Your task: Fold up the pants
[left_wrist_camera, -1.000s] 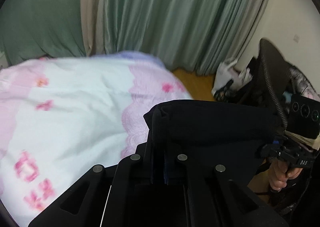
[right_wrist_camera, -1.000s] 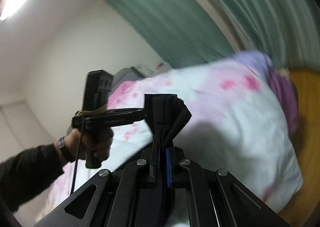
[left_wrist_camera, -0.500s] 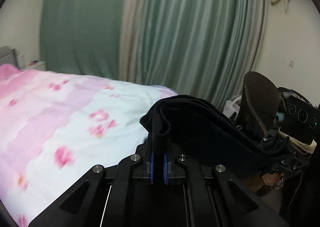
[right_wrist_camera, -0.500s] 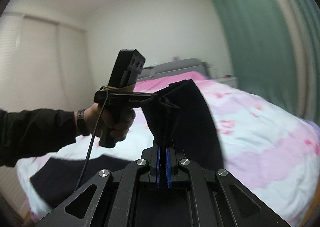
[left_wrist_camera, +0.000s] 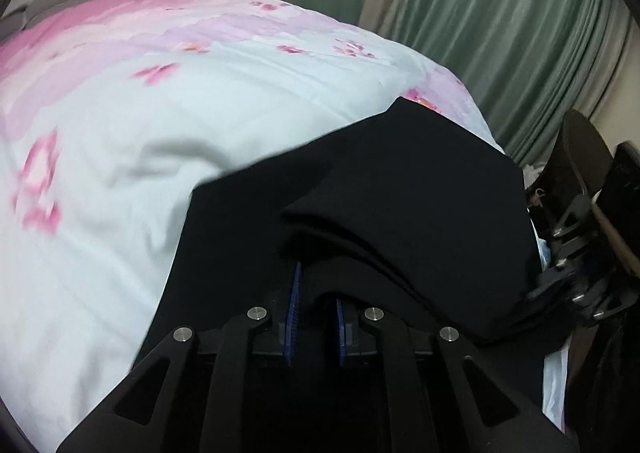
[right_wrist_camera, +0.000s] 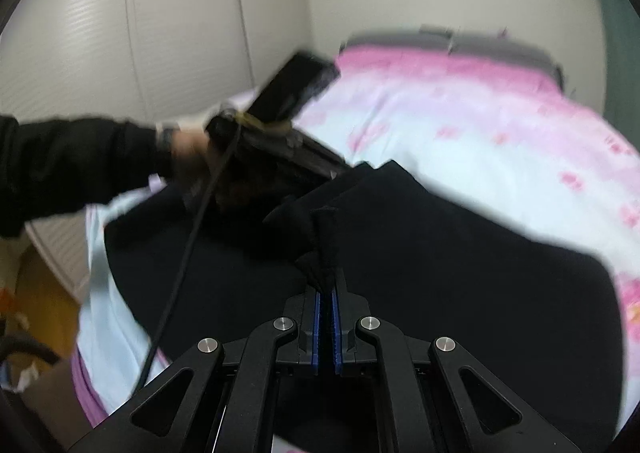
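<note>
Black pants [left_wrist_camera: 400, 213] lie partly spread on the bed [left_wrist_camera: 160, 141], over its white and pink floral cover, near the foot end. The left gripper [left_wrist_camera: 316, 305] has its blue pads [left_wrist_camera: 295, 293] set somewhat apart, with a fold of the pants bunched between them; whether the pads press the cloth cannot be told. The right gripper [right_wrist_camera: 328, 293] is clenched on a gathered ridge of the pants [right_wrist_camera: 440, 261], its blue pads [right_wrist_camera: 317, 327] nearly touching. In the right wrist view the left gripper [right_wrist_camera: 332, 173], blurred, meets the cloth's far-left edge. Green curtains [left_wrist_camera: 500, 13] hang beyond the bed.
</note>
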Motion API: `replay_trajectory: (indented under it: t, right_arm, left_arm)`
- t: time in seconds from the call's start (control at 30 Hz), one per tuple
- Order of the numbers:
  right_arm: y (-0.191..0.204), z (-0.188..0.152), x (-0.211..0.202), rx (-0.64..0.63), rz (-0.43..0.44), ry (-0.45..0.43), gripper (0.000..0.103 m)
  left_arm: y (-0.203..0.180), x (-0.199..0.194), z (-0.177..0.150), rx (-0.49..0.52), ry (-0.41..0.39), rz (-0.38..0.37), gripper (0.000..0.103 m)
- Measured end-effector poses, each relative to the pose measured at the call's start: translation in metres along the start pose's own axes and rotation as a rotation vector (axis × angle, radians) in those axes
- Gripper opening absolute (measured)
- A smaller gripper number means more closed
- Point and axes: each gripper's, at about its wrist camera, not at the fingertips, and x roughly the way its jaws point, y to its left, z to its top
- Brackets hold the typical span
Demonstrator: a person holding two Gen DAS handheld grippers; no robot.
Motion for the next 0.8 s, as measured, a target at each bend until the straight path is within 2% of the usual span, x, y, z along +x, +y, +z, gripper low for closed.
replay_trajectory:
  t: [0.07,0.13,0.17,0.3,0.4,0.43,0.53,0.67,0.8]
  right_arm:
    - [0.001,-0.008,0.016,0.013,-0.001,0.075,0.011]
    - [0.000,-0.012,0.022,0.040,-0.001,0.111,0.016]
    - [0.001,-0.014,0.023,0.052,-0.003,0.120,0.022]
    - [0.015,-0.018,0.013,0.057,-0.015,0.130,0.032]
    - [0.019,-0.017,0.013,0.075,0.017,0.123,0.034]
    - [0.020,-0.018,0.011,0.087,0.033,0.120,0.034]
    - [0.028,-0.019,0.004,0.105,0.037,0.098,0.034]
    - [0.025,-0.021,-0.019,0.112,-0.003,0.044,0.034]
    - [0.019,-0.019,-0.045,0.136,-0.125,-0.008,0.034]
  left_arm:
    - [-0.004,-0.005,-0.007,-0.003,-0.025,0.004,0.018]
    - [-0.009,-0.015,-0.008,-0.006,-0.057,0.004,0.022]
    - [-0.014,-0.014,-0.009,-0.008,-0.065,0.007,0.024]
    - [-0.016,-0.036,-0.016,-0.026,-0.051,0.051,0.034]
    - [-0.026,-0.048,-0.018,-0.031,-0.049,0.102,0.051]
    - [-0.028,-0.053,-0.021,-0.039,-0.052,0.115,0.053]
    - [-0.041,-0.066,-0.028,-0.044,-0.051,0.182,0.053]
    - [-0.064,-0.074,-0.034,-0.053,-0.044,0.270,0.053]
    - [-0.084,-0.074,-0.041,-0.167,-0.071,0.323,0.053]
